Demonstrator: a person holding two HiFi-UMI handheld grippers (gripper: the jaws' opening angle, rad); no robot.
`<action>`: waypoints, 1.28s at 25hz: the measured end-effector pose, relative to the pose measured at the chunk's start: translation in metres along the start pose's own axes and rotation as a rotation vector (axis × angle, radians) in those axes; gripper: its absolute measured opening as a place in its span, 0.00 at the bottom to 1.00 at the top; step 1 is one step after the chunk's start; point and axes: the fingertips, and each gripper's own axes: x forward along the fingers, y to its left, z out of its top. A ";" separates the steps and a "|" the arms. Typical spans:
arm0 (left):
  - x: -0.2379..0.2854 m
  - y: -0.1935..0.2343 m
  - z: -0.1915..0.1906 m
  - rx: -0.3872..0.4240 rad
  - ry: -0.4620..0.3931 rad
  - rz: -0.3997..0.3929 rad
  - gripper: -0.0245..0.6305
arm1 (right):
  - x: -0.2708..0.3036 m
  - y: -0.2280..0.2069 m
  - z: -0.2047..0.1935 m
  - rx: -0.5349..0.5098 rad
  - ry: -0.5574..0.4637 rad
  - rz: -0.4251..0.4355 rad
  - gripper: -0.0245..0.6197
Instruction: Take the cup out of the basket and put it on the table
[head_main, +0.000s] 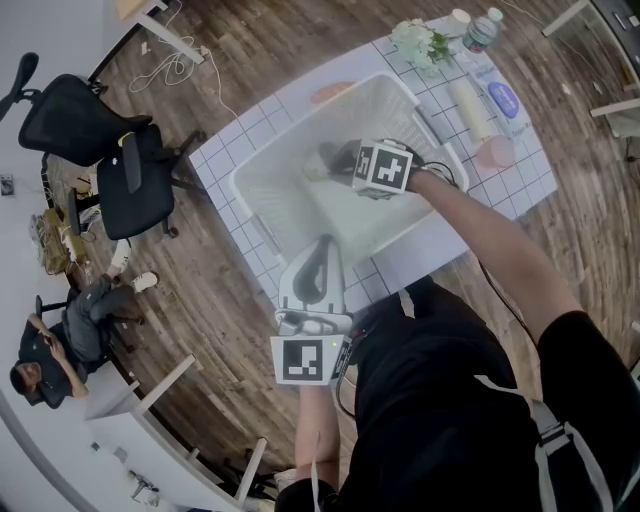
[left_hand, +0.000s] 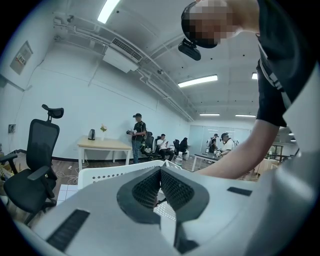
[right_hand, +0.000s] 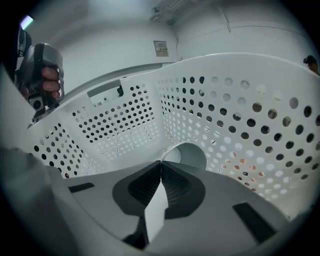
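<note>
Your right claw is down inside the white perforated basket. It is closed almost fully on the wall of the white cup, with one pad inside the rim and one outside. The cup lies tipped on its side near the basket's far corner, its mouth towards you. A thin strip of its wall shows between the pads.

Your left claw is closed with nothing in it. It is held outside the basket, at the near rim.

The cup looks thin-walled, smooth and light, so weight should be no problem. A thin rim may flex or slip under a hard pinch, though, and the cup could swing about that one point as you lift. Where you have it seems right; a bite a little deeper down the wall would probably steady it.

No writing can be read. The tube with a blue label and the bottle on the tiled desk are too small to make out. So is the wall plate.
</note>
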 end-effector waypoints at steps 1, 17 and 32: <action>0.000 0.000 0.000 0.000 -0.001 0.001 0.05 | -0.001 0.000 0.000 -0.012 0.008 -0.008 0.07; 0.001 -0.015 0.008 0.020 -0.024 -0.016 0.05 | -0.046 0.015 0.039 -0.146 -0.086 -0.089 0.07; -0.003 -0.037 0.016 0.034 -0.044 -0.027 0.05 | -0.112 0.046 0.086 -0.201 -0.244 -0.121 0.07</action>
